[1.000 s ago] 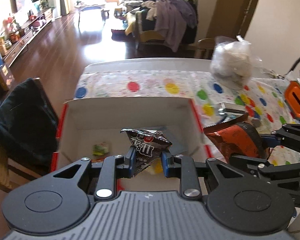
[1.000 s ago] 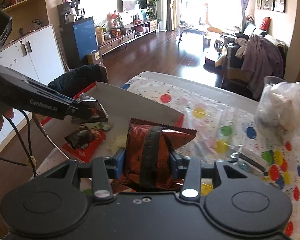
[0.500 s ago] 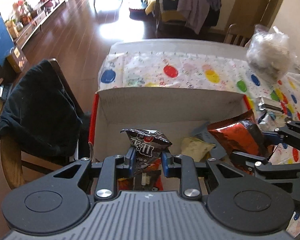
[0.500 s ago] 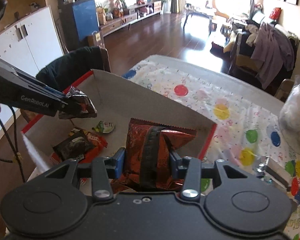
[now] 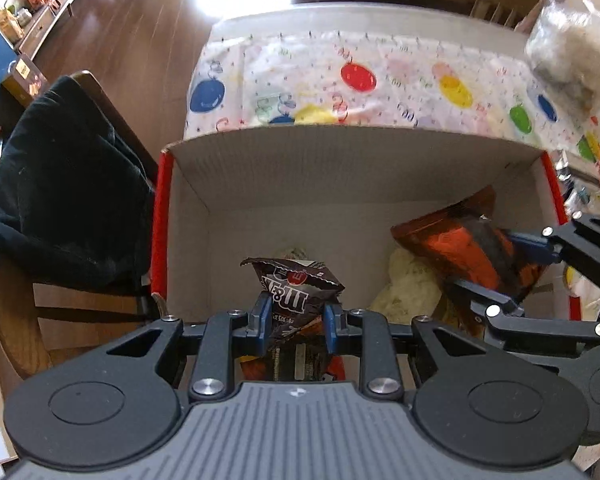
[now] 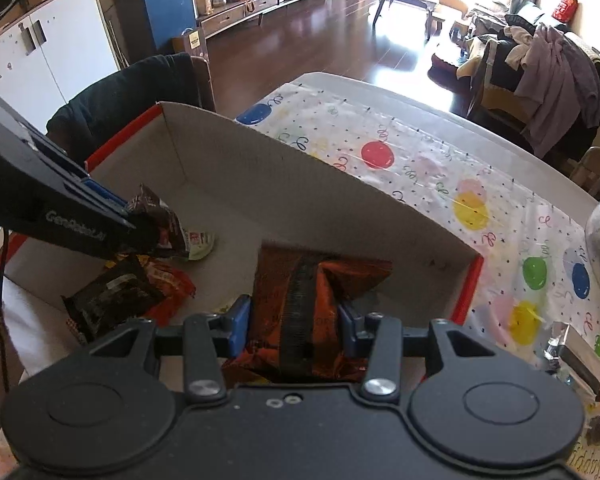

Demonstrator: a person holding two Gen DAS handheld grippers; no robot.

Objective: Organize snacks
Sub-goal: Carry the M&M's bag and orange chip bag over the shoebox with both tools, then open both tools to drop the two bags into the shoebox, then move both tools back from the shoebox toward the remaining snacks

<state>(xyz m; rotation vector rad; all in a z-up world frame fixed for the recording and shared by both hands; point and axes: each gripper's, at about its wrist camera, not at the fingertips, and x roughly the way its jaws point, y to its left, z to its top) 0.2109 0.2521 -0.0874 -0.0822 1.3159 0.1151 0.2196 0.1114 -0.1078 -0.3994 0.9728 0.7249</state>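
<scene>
Both grippers poised over the cardboard box (image 5: 352,168): left gripper (image 5: 295,316) clenches an M&M's packet (image 5: 296,284), right gripper (image 6: 296,320) a red-orange snack bag (image 6: 316,292); best released low, over bare floor ahead of the jaws.

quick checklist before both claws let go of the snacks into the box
1. Left claw shut on the M&M's packet: ok.
2. Right claw shut on the red-orange snack bag: ok.
3. Both packs over the inside of the cardboard box, not over its rim: ok.
4. Bare floor under the M&M's packet: not ok, a red and black packet lies beneath it.
5. Bare floor under the red-orange bag: cannot tell, a pale yellow snack lies beside it.
6. Claws apart from each other: ok.
</scene>
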